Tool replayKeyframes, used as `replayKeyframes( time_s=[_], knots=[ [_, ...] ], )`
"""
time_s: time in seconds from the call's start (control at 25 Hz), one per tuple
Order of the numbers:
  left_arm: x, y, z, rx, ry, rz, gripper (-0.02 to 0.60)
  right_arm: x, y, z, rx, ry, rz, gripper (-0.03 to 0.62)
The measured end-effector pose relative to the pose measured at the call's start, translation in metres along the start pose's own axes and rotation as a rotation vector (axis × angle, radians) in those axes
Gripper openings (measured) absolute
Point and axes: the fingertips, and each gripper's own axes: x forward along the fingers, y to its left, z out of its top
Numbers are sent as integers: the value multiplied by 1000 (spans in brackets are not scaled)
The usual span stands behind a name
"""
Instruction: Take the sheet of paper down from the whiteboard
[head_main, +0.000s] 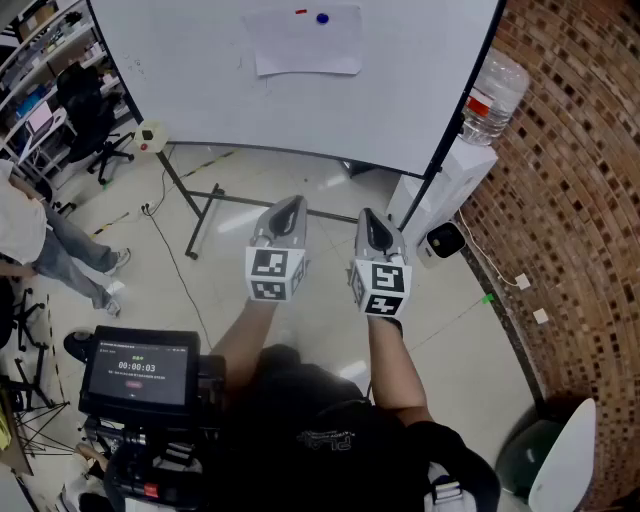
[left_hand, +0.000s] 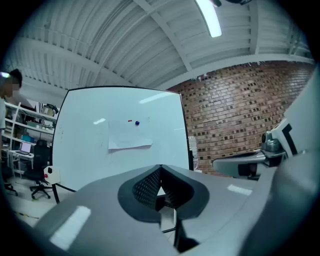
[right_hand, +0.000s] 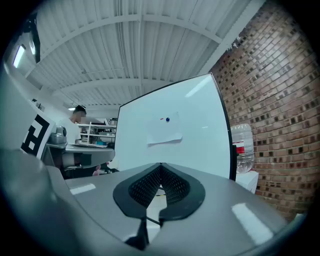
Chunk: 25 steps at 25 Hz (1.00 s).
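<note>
A white sheet of paper (head_main: 307, 42) hangs high on the whiteboard (head_main: 200, 90), pinned by a blue round magnet (head_main: 322, 18) with a small red magnet (head_main: 301, 12) beside it. The sheet (left_hand: 129, 135) shows in the left gripper view, and the sheet (right_hand: 164, 132) shows in the right gripper view, straight ahead and well away. My left gripper (head_main: 288, 208) and right gripper (head_main: 371, 221) are held side by side, level, pointing at the board. Both are shut with nothing between the jaws.
The whiteboard stands on a metal frame (head_main: 200, 215). A white water dispenser (head_main: 445, 195) with a bottle (head_main: 493, 98) stands right of the board against a brick wall (head_main: 570, 200). A person (head_main: 40, 240) stands at left near office chairs (head_main: 90, 120). A screen (head_main: 138, 372) is at lower left.
</note>
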Motion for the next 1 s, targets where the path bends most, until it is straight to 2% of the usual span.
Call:
replayKeyframes(
  time_s=[0.2, 0.6, 1.0],
  knots=[
    [8, 11, -1, -2, -17, 10, 2, 9, 3, -3, -20, 4, 2, 12],
    [93, 50, 25, 18, -64, -18, 2, 93, -17, 6, -24, 17, -25, 12],
    [186, 99, 63, 37, -147, -113, 2, 190, -22, 28, -44, 2, -77, 12]
  ],
)
